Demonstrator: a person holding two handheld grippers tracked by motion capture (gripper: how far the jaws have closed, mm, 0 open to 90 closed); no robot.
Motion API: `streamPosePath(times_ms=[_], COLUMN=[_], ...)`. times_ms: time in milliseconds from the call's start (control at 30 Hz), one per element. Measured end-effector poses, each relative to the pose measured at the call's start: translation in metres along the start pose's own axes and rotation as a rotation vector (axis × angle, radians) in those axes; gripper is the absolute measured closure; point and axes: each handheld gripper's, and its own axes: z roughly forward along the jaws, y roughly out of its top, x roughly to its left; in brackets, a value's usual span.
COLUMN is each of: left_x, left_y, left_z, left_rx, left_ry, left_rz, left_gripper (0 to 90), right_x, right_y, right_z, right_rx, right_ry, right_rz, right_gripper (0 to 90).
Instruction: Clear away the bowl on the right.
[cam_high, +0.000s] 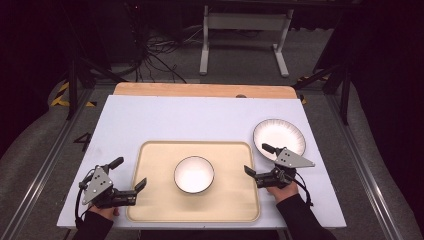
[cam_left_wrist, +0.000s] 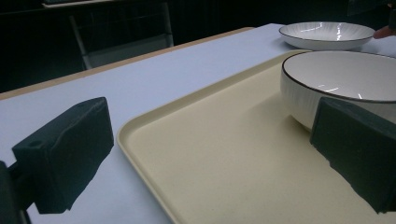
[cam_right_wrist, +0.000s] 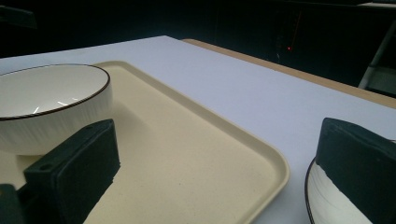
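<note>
Bowl (cam_high: 194, 174): set mid-tray (cam_high: 150, 200), reachable from both sides.
Plate (cam_high: 279, 136): kept on the worktop (cam_high: 165, 120), right of the tray.
Left gripper (cam_high: 129, 175): wide open, empty, straddling the tray's left rim.
Right gripper (cam_high: 256, 160): wide open, empty, between tray and plate.

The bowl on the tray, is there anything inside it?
Nothing visible: the bowl on the tray shows a bare white inside from above. In the left gripper view, its near wall hides the bottom, and whatever lies under the bowl stays covered.

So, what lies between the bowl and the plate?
In the high view, bare tray floor, the tray rim and the right gripper lie between bowl and plate.
</note>
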Motion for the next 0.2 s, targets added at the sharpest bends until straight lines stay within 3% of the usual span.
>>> streamPosePath(times_ms=[200], left_x=[-0.0002], left_y=[-0.0002], left_z=[0.0002], left_rx=[-0.004], left_ry=[-0.001], left_rz=[0.0], left_gripper=[0.1], right_x=[0.0009], right_y=[-0.0001], right_z=[0.0004], right_rx=[-0.001], right_ry=[0.006], right_rz=[-0.002], right_gripper=[0.0])
